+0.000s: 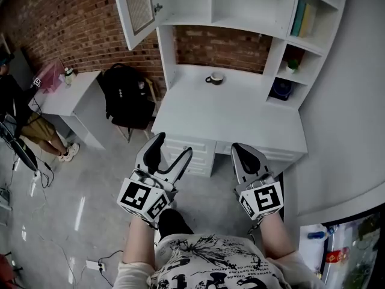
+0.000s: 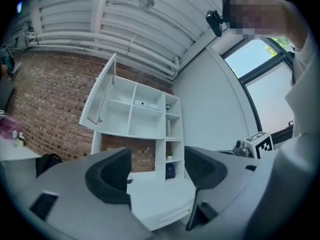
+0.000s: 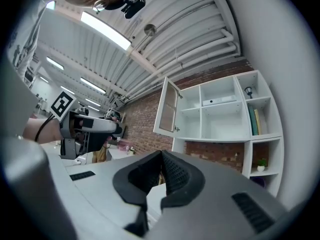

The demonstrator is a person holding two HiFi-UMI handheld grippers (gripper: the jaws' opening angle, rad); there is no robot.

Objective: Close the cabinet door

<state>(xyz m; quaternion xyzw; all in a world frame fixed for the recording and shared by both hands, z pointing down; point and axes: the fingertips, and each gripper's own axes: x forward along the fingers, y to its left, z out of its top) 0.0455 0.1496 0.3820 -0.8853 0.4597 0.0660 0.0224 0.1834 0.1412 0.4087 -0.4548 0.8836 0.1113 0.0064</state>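
Over the desk [image 1: 228,116], left edge — cabinet door [image 1: 137,8] wide open, backpack [image 1: 124,95] below.

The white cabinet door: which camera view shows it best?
The right gripper view: the whole white cabinet door, swung open, is large and clear. The left gripper view shows the door smaller and slanted. The head view cuts its top off.

White desk [image 1: 240,110] under shelving [image 1: 246,23]; dark cup [image 1: 215,77] on top, near back

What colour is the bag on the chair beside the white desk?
Black. The bag shows best in the head view.
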